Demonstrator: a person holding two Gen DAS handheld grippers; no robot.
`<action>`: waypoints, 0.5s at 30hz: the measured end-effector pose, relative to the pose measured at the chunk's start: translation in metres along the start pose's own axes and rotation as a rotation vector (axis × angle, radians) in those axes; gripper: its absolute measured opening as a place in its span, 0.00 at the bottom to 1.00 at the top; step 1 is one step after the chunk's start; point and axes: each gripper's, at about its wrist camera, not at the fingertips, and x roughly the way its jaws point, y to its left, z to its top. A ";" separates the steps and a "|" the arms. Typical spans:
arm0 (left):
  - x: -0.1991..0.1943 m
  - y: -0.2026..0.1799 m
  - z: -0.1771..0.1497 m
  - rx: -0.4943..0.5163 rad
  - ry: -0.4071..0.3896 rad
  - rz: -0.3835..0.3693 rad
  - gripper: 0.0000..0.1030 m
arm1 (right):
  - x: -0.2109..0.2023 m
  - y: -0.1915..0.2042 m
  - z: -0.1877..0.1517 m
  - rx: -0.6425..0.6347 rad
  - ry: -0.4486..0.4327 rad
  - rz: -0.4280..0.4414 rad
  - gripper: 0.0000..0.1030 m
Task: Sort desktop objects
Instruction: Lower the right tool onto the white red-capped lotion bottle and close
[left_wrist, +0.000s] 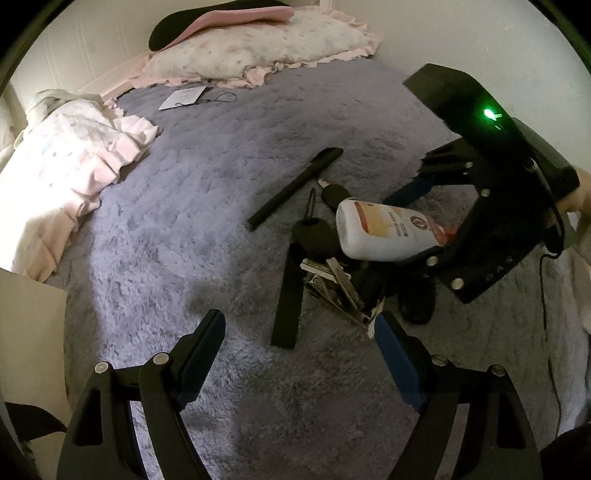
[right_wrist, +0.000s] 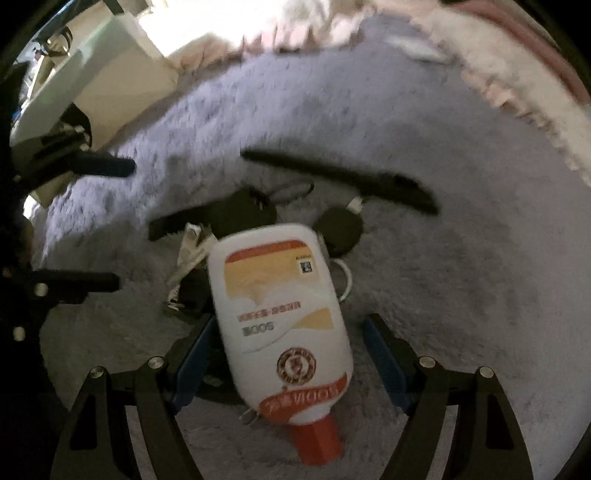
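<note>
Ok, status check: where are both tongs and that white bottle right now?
Right tongs open, straddling white bottle, not gripping. Left tongs open, empty, above grey blanket. Bottle lies on clutter: nail clippers, black pen close by.

We see a fluffy grey blanket (left_wrist: 184, 236), a glossy white plastic bottle (right_wrist: 280, 314), shiny metal clippers (left_wrist: 332, 280), and a matt black pen (left_wrist: 295, 186).

Grey shaggy blanket (left_wrist: 207, 206) over bed; frilled pink pillow (left_wrist: 258, 48) against white wall (left_wrist: 461, 33); dim light.
</note>
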 end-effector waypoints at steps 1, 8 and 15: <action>0.000 0.000 0.000 0.004 -0.002 0.004 0.80 | 0.003 -0.001 0.003 0.008 0.007 0.016 0.79; 0.004 -0.003 -0.002 0.018 0.021 0.003 0.80 | 0.001 0.000 0.004 0.108 0.013 0.010 0.63; 0.001 -0.008 -0.002 0.039 0.015 0.004 0.80 | -0.008 0.005 -0.014 0.233 -0.052 -0.038 0.59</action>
